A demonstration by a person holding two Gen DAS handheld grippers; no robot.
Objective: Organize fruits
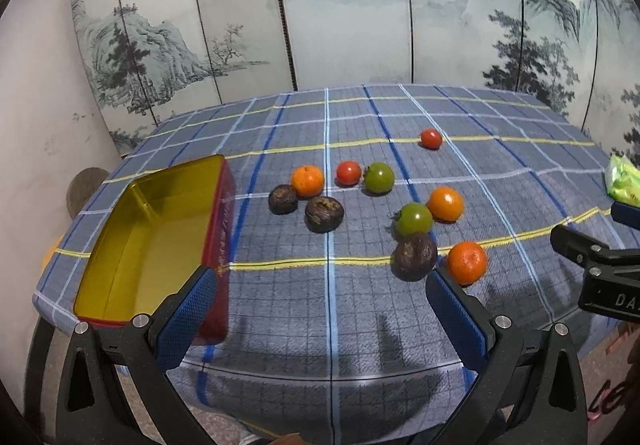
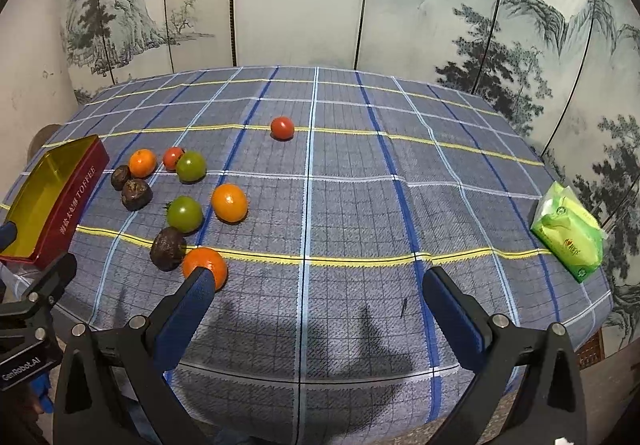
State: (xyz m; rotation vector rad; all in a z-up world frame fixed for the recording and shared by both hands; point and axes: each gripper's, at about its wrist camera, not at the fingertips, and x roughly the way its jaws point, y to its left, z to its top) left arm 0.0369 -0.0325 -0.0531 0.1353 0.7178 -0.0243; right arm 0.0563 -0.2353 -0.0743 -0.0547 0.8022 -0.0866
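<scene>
Fruits lie scattered on the checked tablecloth (image 1: 360, 305): three oranges, the nearest orange (image 1: 467, 262) (image 2: 205, 267); two green tomatoes (image 1: 414, 218); two red tomatoes, one red tomato (image 1: 431, 138) (image 2: 282, 128) lying apart at the back; three dark wrinkled fruits (image 1: 414, 255). A red tin (image 1: 156, 245) (image 2: 48, 205) with a gold inside stands open and holds nothing at the left. My left gripper (image 1: 322, 281) is open above the front of the table, its left finger beside the tin. My right gripper (image 2: 318, 279) is open too, its left fingertip just in front of the nearest orange.
A green tissue pack (image 2: 568, 231) (image 1: 624, 181) lies at the table's right edge. A painted folding screen (image 1: 340, 5) stands behind the table. The right gripper's body (image 1: 592, 265) shows at the right of the left wrist view. The table's front edge is close below both grippers.
</scene>
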